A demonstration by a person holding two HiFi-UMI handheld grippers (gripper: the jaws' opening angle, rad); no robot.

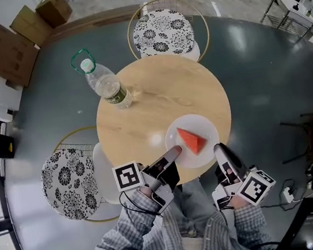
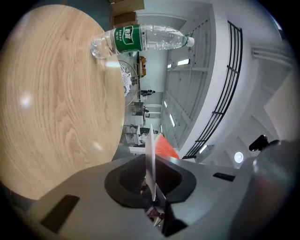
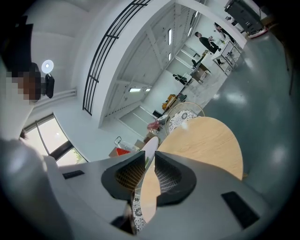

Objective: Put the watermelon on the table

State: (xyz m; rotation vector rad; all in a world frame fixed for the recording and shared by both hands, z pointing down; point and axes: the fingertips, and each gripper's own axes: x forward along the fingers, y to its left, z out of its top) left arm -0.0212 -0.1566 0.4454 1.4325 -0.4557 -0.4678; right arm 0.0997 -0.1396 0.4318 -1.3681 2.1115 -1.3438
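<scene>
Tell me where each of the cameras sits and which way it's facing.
Head view: on the person's head, looking steeply down at the round wooden table; checked sleeves, left claw and right claw show.
Left gripper view: on the left claw, looking along its jaws, shut on the white round plate, toward the clear plastic bottle.
Right gripper view: on the right claw, looking along its jaws, shut on the plate, toward a floral-cushioned chair.
Shared: head and left gripper views show the red watermelon wedge.

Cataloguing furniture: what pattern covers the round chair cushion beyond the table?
The round chair cushion is white with black flowers, clearest in head view.
</scene>
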